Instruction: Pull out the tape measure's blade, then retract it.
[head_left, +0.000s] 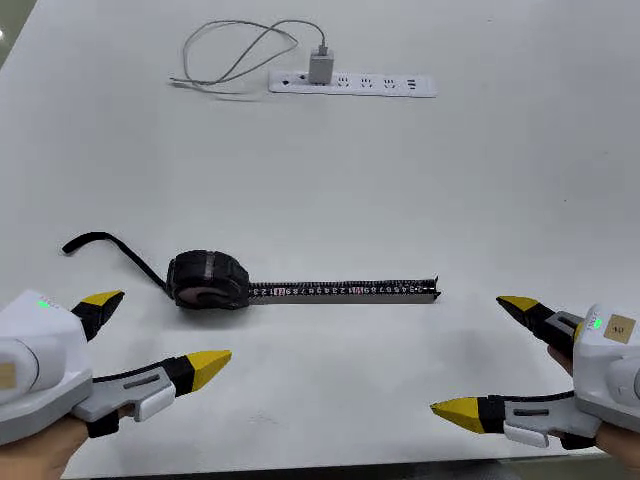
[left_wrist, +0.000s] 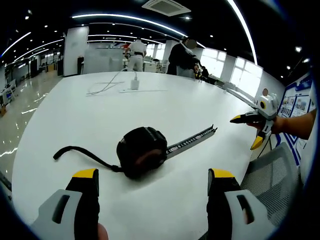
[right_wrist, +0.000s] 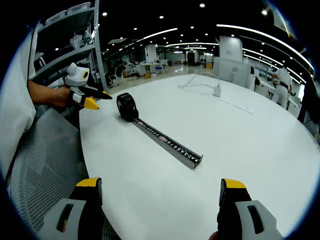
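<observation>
A black tape measure (head_left: 207, 279) lies on the white table, its blade (head_left: 345, 290) pulled out to the right and its black wrist strap (head_left: 110, 249) trailing left. My left gripper (head_left: 160, 335) hovers open near the front left, short of the case (left_wrist: 142, 150). At the front right my right gripper (head_left: 490, 355) is open too, a little short of the blade's end hook (right_wrist: 194, 161). Neither gripper touches the tape measure (right_wrist: 127, 106). From the left gripper view the right gripper (left_wrist: 247, 131) shows beyond the blade (left_wrist: 192, 140), and the left gripper (right_wrist: 95, 98) shows in the right gripper view.
A white power strip (head_left: 352, 83) with a plugged-in charger (head_left: 320, 66) and looped cable (head_left: 235, 55) lies at the far side of the table. The table's front edge (head_left: 350, 465) runs just below both grippers. People stand beyond the far edge (left_wrist: 182, 57).
</observation>
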